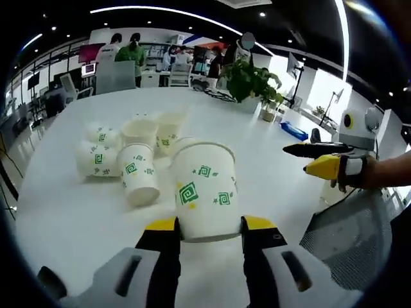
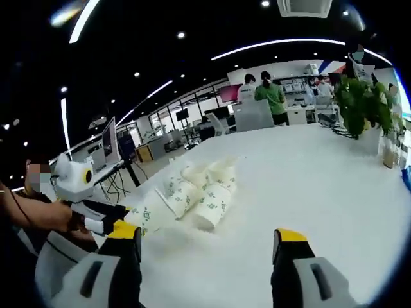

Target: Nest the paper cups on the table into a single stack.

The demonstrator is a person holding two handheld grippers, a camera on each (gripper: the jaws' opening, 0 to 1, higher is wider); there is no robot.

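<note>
— Is there any writing we can read on the cups?

— No. We see green square-spiral marks printed on white paper, no words. The held cup point(image 1: 204, 191) carries several of them; any brand is too small for us to tell.

— Who holds it?

— Our left gripper point(image 1: 209, 232) is clamped on it: the two yellow-tipped jaws press the cup's lower wall from either side. The cup stands upright with its mouth away from the camera, so we cannot tell whether anything is in it.

— And the rest?

— The loose cups point(image 1: 125, 154) sit in a cluster on the white table point(image 1: 77, 218), towards its far left part and just beyond the held cup. Some lie on their sides, some stand with open mouths; those we can see into look empty. In the right gripper view the same cluster point(image 2: 202, 189) lies near the table's left edge.

— Our right gripper?

— The right gripper point(image 2: 209, 240) has its jaws spread wide with nothing between them, above bare tabletop. In the left gripper view it shows by the table's right edge point(image 1: 321, 157), held in a hand point(image 1: 379, 172).

— Anything else on the table?

— A potted plant point(image 1: 252, 82) near the far edge and a blue object point(image 1: 295, 131) beside it, towards the right edge.
</note>
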